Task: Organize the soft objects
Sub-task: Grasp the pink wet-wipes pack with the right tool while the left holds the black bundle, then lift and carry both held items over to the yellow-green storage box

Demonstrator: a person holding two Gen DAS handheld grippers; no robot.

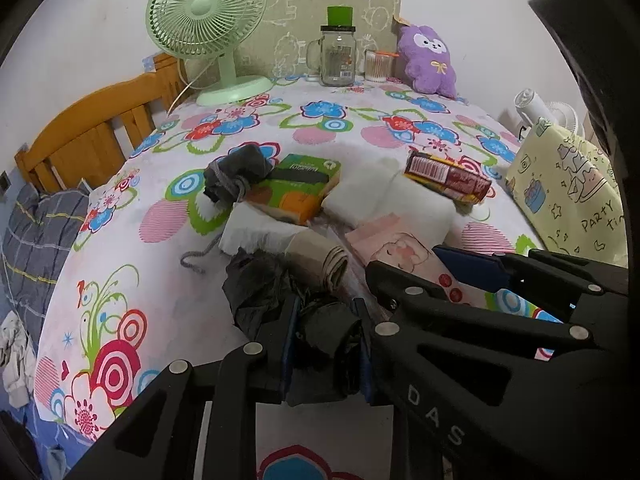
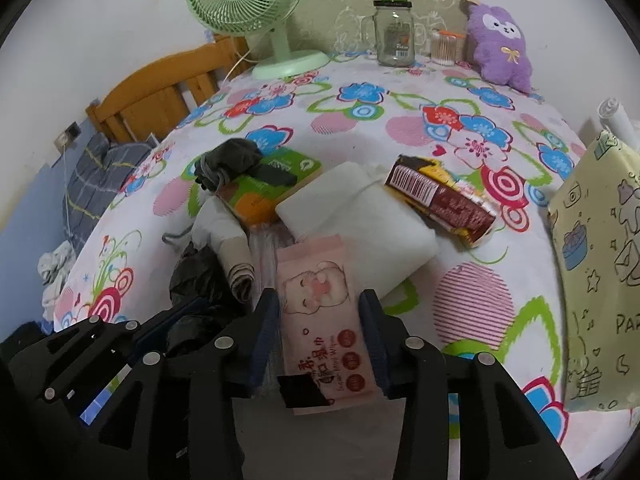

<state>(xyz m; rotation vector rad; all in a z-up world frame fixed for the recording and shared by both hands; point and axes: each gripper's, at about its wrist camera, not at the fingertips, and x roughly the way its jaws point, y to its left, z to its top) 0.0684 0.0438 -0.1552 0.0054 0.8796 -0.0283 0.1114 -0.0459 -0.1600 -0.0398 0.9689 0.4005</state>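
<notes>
Both grippers are down at the bottom of the frame over a heap of soft stuff on the flowery tablecloth [image 1: 168,292]. The left gripper [image 1: 326,354] is clamped on a crumpled black plastic bag [image 1: 320,332], low centre in the left wrist view, pads pressing into it from both sides. The right gripper [image 2: 318,340] has the pink wet wipes pack [image 2: 320,304] sitting between its pads at bottom centre of the right wrist view; both pads look like they touch the pack's edges, so I'd call that a grip.

Just above the bag there's a rolled beige cloth [image 1: 320,260], then white folded cloth [image 2: 360,216], a green tissue pack [image 1: 300,188] with a dark grey sock bundle [image 1: 236,172] on its left end, and a brown snack packet [image 2: 444,196] to the right. A purple plush toy [image 1: 428,60] sits upper right by the wall.
</notes>
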